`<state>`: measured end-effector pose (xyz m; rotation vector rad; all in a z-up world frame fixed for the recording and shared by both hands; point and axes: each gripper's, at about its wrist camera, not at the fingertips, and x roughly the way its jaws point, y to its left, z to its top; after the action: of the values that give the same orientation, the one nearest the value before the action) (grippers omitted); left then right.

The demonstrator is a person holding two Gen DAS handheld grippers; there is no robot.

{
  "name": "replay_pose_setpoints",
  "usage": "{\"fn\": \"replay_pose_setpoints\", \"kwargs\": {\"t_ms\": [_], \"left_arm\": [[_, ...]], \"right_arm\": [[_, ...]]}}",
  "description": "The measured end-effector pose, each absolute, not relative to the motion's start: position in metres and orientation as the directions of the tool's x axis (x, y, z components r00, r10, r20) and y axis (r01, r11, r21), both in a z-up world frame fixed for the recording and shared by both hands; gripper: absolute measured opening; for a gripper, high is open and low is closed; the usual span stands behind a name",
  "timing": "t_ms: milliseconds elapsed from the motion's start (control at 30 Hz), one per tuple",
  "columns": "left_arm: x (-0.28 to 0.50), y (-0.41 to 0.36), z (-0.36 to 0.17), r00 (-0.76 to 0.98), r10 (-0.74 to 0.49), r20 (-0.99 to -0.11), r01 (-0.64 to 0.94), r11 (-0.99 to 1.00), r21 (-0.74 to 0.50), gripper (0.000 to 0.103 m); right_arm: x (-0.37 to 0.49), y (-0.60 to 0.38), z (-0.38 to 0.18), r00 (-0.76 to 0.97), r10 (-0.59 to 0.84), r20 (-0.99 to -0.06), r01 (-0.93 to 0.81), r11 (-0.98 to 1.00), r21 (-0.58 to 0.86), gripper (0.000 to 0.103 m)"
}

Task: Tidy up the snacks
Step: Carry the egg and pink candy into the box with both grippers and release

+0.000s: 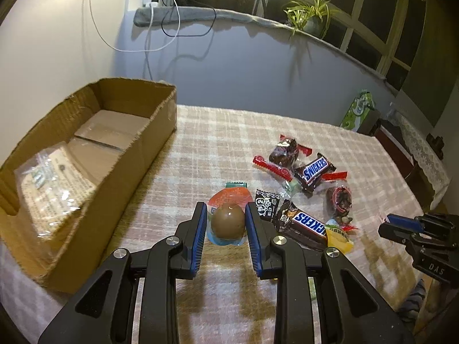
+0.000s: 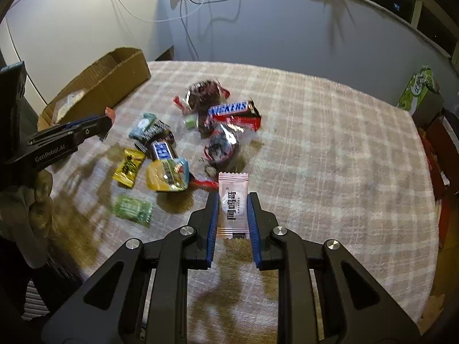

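The left gripper (image 1: 225, 223) is clenched on a packaged brown egg (image 1: 228, 223), a round egg sealed in clear plastic with an orange top, its blue pads (image 1: 200, 229) pressing the pack from both sides and holding it clear of the checked tablecloth (image 1: 218, 143). To this gripper's left, close by, sits an open cardboard box (image 1: 137, 154) with a clear bag of printed paper (image 1: 54, 183) lying flat inside it. Just to the gripper's right and ahead lies the loose heap of snacks: a black-and-white candy wrapper (image 1: 266, 205) almost touching the right finger, a Snickers bar (image 1: 307, 226) beside it, a second Snickers bar (image 1: 314, 170) further ahead, and red-ended clear packs of dark fruit (image 1: 285, 150) beyond that. The right gripper (image 2: 233, 215) is clamped on a pale pink sachet (image 2: 233, 200) with dark printed characters, which stands upright between its blue pads (image 2: 213, 223) with its crimped top edge sticking out past the fingertips. Ahead and to the left of this gripper the snack heap spreads over the cloth, somewhat blurred: a yellow candy (image 2: 128, 166), a yellow-and-blue packet (image 2: 167, 173), a green wrapper (image 2: 132, 209) nearest the gripper, and the Snickers bars further on. The cardboard box lies far off at upper left in this view, and the left gripper enters from the left edge, gripped by a gloved hand (image 2: 34, 200). A potted plant (image 1: 312, 14) stands on the window ledge behind the table.
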<state>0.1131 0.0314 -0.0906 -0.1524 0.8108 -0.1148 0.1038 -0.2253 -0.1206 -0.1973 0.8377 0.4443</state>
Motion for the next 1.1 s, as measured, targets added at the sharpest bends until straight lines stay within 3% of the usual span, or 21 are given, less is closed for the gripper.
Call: {"fn": "replay_pose_setpoints", "kwargs": {"t_ms": [1100], "left_arm": [[0.074, 0.131, -0.051, 0.774, 0.015, -0.633, -0.138, 0.98, -0.145, 0.026]], "right_arm": [[0.119, -0.046, -0.059, 0.528, 0.51, -0.679, -0.698, 0.717, -0.005, 0.02]]}}
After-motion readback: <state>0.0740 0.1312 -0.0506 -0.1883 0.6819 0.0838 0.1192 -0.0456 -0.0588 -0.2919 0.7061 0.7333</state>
